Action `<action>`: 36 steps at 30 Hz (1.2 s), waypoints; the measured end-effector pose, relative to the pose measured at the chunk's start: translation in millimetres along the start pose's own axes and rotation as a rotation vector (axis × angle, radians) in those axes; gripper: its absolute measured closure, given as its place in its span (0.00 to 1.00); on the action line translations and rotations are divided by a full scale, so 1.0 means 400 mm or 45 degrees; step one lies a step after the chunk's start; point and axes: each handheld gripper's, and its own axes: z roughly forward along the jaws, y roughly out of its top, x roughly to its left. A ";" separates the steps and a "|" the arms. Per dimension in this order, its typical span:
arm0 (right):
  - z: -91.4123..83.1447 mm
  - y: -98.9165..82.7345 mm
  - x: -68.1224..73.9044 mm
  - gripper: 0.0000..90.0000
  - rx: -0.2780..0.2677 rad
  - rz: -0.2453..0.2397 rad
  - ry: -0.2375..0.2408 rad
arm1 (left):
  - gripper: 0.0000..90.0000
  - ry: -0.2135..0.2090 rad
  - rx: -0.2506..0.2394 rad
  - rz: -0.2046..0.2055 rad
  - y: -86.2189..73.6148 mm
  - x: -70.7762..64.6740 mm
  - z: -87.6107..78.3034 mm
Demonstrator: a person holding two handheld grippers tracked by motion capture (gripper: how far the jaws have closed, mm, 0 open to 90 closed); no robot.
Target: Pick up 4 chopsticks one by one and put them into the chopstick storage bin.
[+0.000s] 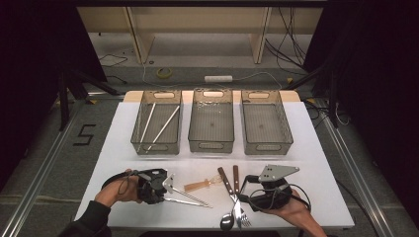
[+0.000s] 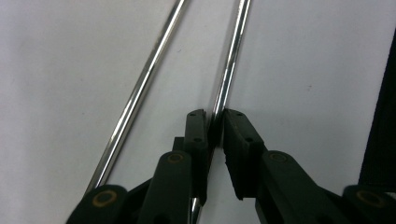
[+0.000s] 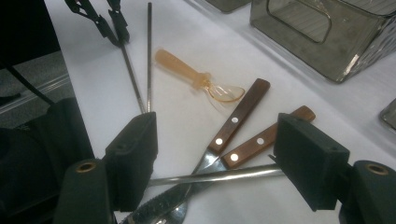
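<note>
Two metal chopsticks (image 1: 190, 199) lie on the white table (image 1: 306, 148) at the front left. My left gripper (image 1: 172, 193) is shut on one chopstick (image 2: 231, 60), its pads pressing the rod's near end. The other chopstick (image 2: 140, 88) lies free beside it. My right gripper (image 1: 243, 196) stands wide open at the front right, low over a crossed pile of cutlery. Two wood-handled pieces (image 3: 238, 114) and a steel spoon handle (image 3: 219, 176) lie between its open jaws (image 3: 215, 126), untouched. An amber plastic spoon (image 1: 200, 185) lies between the two grippers.
Three clear bins stand in a row across the back. The left bin (image 1: 155, 146) holds two pale chopsticks; the middle bin (image 1: 211, 145) and right bin (image 1: 267, 147) look bare. The steel spoon's bowl (image 1: 227, 221) and fork tines (image 1: 244, 219) reach the table's front edge.
</note>
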 end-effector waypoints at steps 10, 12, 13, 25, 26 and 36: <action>0.001 0.000 -0.001 0.35 0.006 -0.003 0.003 | 0.92 -0.007 -0.013 0.036 -0.001 -0.005 0.001; 0.001 -0.001 -0.001 0.35 0.008 -0.003 0.004 | 0.93 -0.012 -0.016 0.033 -0.001 -0.005 0.002; 0.002 -0.001 -0.001 0.35 0.010 -0.003 0.003 | 0.93 -0.014 -0.017 0.033 -0.002 -0.005 0.001; 0.002 -0.001 -0.001 0.35 0.013 -0.004 0.007 | 0.94 -0.036 -0.032 0.033 0.003 -0.003 -0.007; 0.002 -0.001 -0.001 0.35 0.012 -0.006 0.008 | 0.94 -0.036 -0.035 0.030 0.005 -0.004 -0.009; 0.001 -0.001 -0.001 0.35 0.011 -0.004 0.007 | 0.94 -0.039 -0.112 -0.012 0.015 -0.011 -0.043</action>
